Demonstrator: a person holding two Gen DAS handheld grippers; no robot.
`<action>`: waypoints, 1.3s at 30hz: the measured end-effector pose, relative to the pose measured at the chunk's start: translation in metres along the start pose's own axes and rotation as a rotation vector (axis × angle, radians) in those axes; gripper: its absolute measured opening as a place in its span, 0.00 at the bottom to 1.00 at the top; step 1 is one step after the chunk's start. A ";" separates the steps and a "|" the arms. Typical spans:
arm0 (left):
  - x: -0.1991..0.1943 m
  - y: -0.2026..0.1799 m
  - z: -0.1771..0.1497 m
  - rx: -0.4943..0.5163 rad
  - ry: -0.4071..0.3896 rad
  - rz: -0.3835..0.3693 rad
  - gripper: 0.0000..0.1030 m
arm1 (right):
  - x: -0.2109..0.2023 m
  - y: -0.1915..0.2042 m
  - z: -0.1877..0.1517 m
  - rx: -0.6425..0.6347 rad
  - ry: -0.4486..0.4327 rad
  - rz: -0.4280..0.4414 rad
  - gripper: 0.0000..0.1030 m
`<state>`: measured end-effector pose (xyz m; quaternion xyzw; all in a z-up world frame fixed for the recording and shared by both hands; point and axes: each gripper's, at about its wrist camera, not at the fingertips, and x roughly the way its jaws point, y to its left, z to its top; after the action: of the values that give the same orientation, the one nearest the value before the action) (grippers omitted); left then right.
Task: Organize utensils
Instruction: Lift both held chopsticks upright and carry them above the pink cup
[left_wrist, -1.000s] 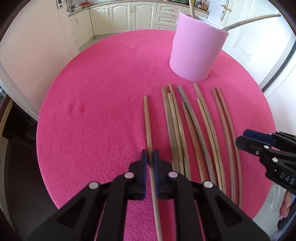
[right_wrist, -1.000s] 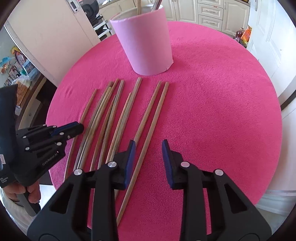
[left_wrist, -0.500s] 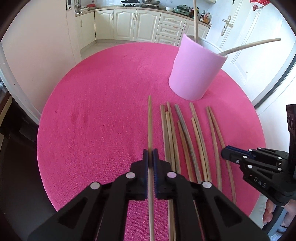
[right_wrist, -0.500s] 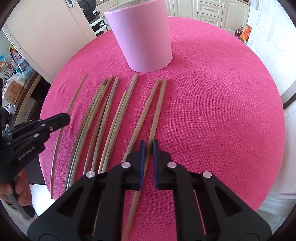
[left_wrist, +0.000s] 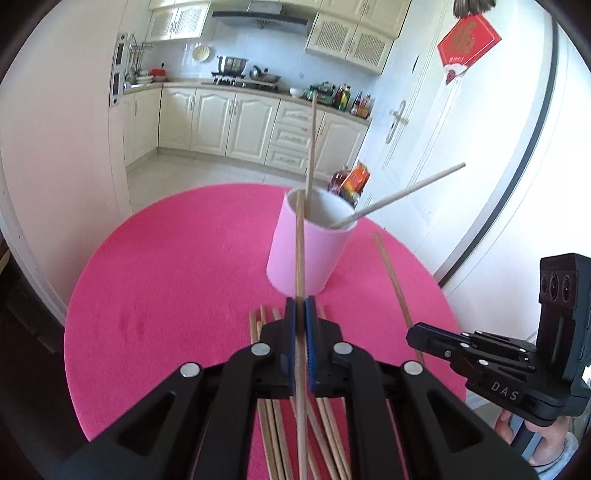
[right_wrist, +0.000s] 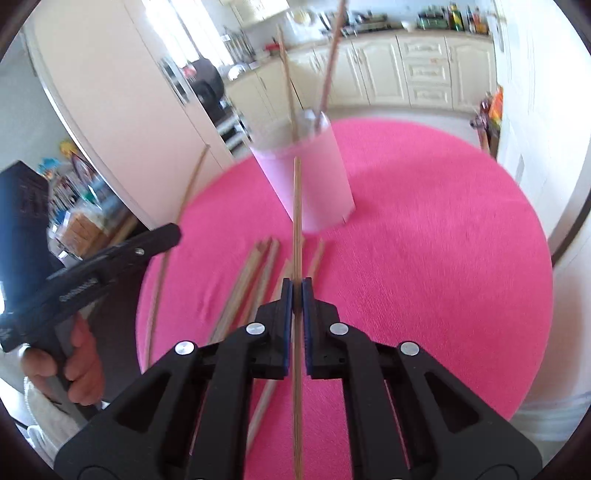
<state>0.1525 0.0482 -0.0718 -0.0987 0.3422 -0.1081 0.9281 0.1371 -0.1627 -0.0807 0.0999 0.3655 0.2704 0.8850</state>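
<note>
Two chopsticks have just left the pink tablecloth (left_wrist: 166, 277); the left gripper (left_wrist: 300, 314) is clamped on the left chopstick (left_wrist: 300, 251), the right gripper (right_wrist: 296, 295), jaws newly closed, on the right chopstick (right_wrist: 297, 221); both point at the pink cup (left_wrist: 310, 254), so dropping in looks next; only the left view shows the cup's open mouth, while the right view shows the hand (right_wrist: 74, 365).

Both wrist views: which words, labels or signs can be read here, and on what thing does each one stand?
"DAS": white letters on the side of the right gripper, seen in the left wrist view.
Red diamond sign on the white door: one gold character, too unclear to read.
Lettering on the left gripper in the right wrist view: blurred, not readable.
Bottles on the counter: labels too small.
</note>
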 end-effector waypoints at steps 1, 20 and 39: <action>-0.004 -0.003 0.003 0.001 -0.035 -0.012 0.05 | -0.005 0.003 0.004 -0.005 -0.041 0.023 0.05; -0.019 -0.048 0.081 0.061 -0.758 -0.033 0.05 | -0.016 0.006 0.084 -0.103 -0.757 0.091 0.05; 0.061 -0.032 0.105 0.017 -0.738 0.020 0.06 | 0.032 -0.013 0.109 -0.088 -0.828 0.061 0.05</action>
<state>0.2623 0.0127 -0.0226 -0.1199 -0.0154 -0.0592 0.9909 0.2380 -0.1533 -0.0267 0.1730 -0.0364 0.2489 0.9523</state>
